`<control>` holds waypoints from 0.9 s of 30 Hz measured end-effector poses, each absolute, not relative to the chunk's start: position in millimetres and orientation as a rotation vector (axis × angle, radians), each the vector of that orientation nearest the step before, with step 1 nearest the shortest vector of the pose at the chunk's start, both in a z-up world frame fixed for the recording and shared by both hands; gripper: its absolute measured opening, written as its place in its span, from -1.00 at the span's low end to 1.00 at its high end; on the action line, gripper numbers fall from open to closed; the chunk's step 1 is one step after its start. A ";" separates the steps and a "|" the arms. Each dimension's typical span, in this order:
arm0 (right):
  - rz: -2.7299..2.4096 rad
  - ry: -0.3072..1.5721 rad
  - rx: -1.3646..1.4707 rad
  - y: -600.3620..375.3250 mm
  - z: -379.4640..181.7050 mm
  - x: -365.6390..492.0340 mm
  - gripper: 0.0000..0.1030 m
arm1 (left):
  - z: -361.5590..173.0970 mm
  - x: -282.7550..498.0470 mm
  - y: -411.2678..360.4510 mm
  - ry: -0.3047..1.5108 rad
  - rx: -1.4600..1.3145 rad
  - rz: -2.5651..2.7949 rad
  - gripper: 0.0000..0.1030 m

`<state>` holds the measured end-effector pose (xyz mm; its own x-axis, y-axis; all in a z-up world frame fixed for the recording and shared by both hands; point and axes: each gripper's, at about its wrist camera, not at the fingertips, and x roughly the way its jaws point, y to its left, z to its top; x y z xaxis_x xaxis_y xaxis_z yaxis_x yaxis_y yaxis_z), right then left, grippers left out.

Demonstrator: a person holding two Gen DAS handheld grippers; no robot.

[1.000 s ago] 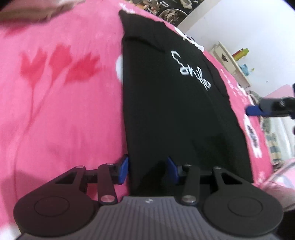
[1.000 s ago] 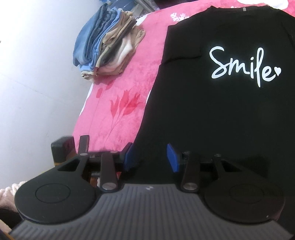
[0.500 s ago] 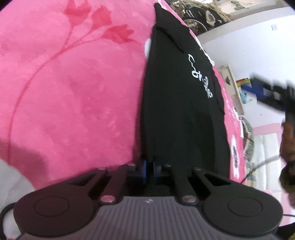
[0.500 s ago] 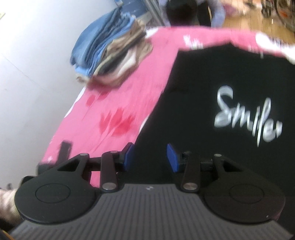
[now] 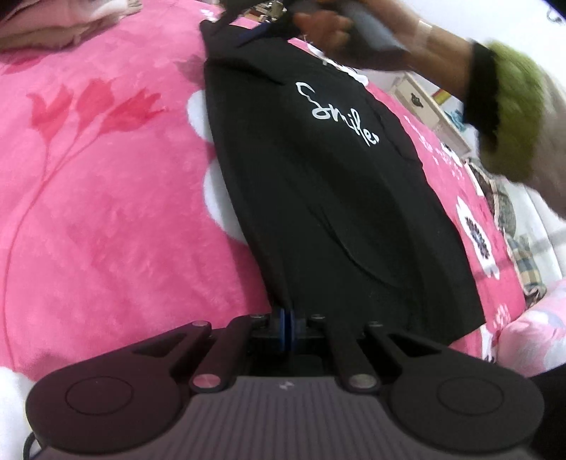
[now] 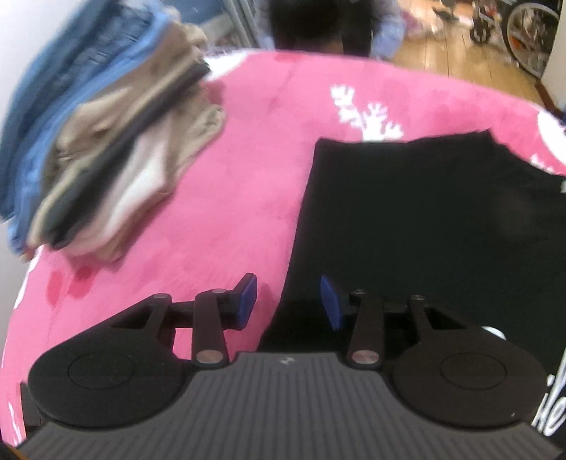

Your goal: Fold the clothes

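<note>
A black T-shirt point(image 5: 318, 184) with white "Smile" lettering lies spread on a pink floral blanket point(image 5: 106, 198). My left gripper point(image 5: 287, 327) is shut on the shirt's near bottom corner, the cloth pinched between its blue pads. In the left wrist view the right gripper, held by a hand point(image 5: 325, 28), hovers at the shirt's far end by the sleeve. In the right wrist view my right gripper point(image 6: 288, 304) is open over the left edge of the black T-shirt point(image 6: 424, 230), near the sleeve and shoulder, with nothing between its fingers.
A stack of folded clothes point(image 6: 95, 141) in blue, beige and white sits at the blanket's far left corner. A person point(image 6: 307, 24) is beyond the bed's far edge. A green fuzzy sleeve point(image 5: 509, 106) crosses above the shirt. White shelves point(image 5: 431, 106) stand by the wall.
My left gripper closed on the shirt's bottom corner. My right gripper, still open, travelled up the shirt's left edge from the hem to the sleeve and shoulder area.
</note>
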<state>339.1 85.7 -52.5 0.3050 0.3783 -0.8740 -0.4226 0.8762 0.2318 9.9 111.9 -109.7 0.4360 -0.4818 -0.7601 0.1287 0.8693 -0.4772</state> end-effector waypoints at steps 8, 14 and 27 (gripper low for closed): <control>0.482 1.209 -0.154 116.2 -79.3 360.4 -0.21 | -111.8 9.9 106.0 1.046 -0.298 -0.436 -0.94; 0.479 1.223 -0.177 116.4 -78.9 364.0 -0.44 | -110.3 7.7 101.1 1.025 -0.253 -0.469 -0.94; 0.447 1.242 0.196 35.2 -66.3 380.0 -0.93 | -89.9 6.2 88.0 0.946 -0.299 -0.575 -0.94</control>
<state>380.0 35.2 -66.3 0.2513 0.4299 -0.8672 -0.2209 0.8978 0.3811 6.2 88.0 -89.9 0.4517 -0.5833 -0.6751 0.3305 0.8122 -0.4807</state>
